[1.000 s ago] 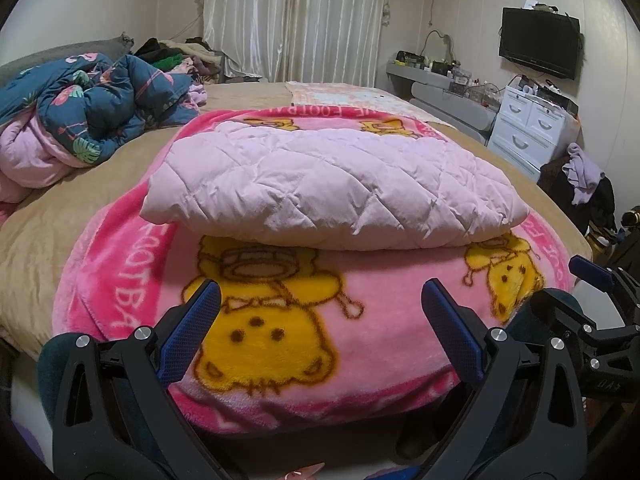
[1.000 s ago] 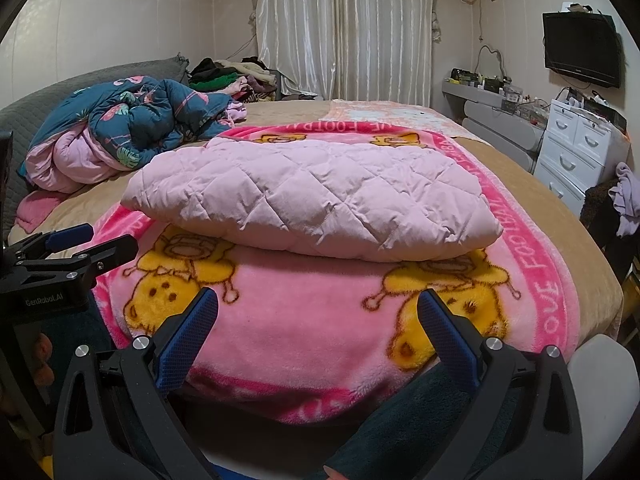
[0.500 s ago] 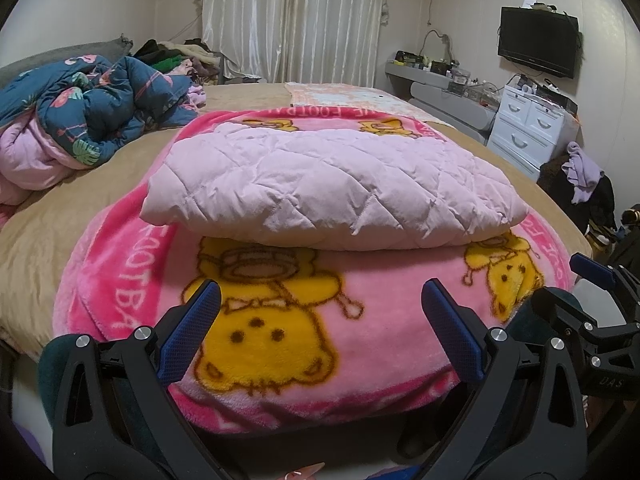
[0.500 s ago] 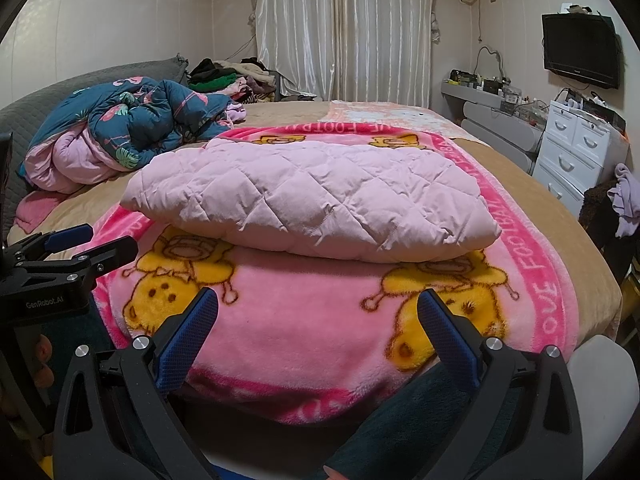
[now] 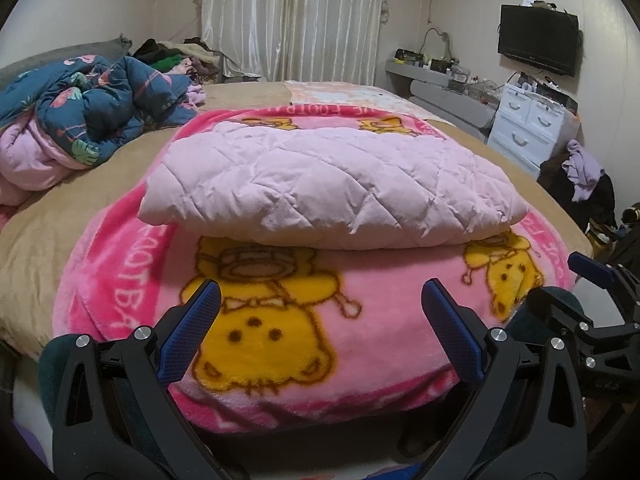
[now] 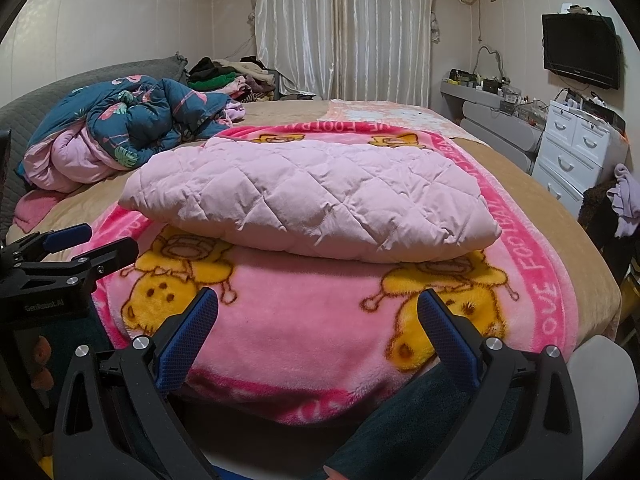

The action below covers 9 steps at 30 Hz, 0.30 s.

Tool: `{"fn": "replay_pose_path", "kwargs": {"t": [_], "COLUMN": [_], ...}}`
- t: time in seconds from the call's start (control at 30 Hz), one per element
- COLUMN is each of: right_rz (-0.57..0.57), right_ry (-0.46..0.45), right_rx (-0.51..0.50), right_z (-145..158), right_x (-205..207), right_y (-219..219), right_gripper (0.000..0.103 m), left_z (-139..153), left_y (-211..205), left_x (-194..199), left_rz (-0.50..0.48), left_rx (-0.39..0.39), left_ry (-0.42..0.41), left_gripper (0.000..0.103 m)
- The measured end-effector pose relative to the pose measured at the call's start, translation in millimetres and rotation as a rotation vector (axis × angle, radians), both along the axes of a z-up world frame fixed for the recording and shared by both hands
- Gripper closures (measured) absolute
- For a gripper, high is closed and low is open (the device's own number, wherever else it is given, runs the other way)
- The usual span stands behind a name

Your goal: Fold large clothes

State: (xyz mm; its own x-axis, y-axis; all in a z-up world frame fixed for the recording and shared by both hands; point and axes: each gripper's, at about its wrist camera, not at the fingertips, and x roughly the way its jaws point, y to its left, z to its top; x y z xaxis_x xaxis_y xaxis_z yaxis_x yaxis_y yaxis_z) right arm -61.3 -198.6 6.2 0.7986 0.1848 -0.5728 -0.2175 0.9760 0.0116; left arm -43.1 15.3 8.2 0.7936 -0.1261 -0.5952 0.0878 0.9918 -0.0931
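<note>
A pale pink quilted garment [image 5: 328, 188] [image 6: 308, 196] lies folded into a thick rectangle on a bright pink fleece blanket [image 5: 280, 320] [image 6: 304, 320] with yellow cartoon bears, spread over the bed. My left gripper [image 5: 320, 300] hangs open at the bed's near edge, short of the garment, with nothing between its blue pads. My right gripper [image 6: 318, 308] is open too, held back from the garment at the same edge. The right gripper [image 5: 592, 280] shows at the right rim of the left wrist view, and the left gripper [image 6: 80, 244] at the left rim of the right wrist view.
A crumpled dark blue floral duvet [image 5: 92, 116] [image 6: 132, 124] over pink bedding lies on the bed's left side. More clothes [image 6: 228, 74] are piled by the curtain. A white drawer unit [image 5: 532, 124] [image 6: 580, 148], a shelf and a wall television [image 5: 538, 40] stand to the right.
</note>
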Motion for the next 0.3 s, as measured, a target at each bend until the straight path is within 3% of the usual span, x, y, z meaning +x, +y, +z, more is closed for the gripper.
{"fn": "replay_pose_path", "kwargs": {"t": [0.3], "right_rz": [-0.017], "right_ry": [0.012], "right_rx": [0.003], "right_z": [-1], "right_x": [15], "right_y": [-6], "right_gripper": [0.004], "left_z": [-8], "left_y": [14], "left_x": [20], "left_rz": [0.051], "left_rx": [-0.027], "left_ry": [0.051], "left_gripper": [0.009]}}
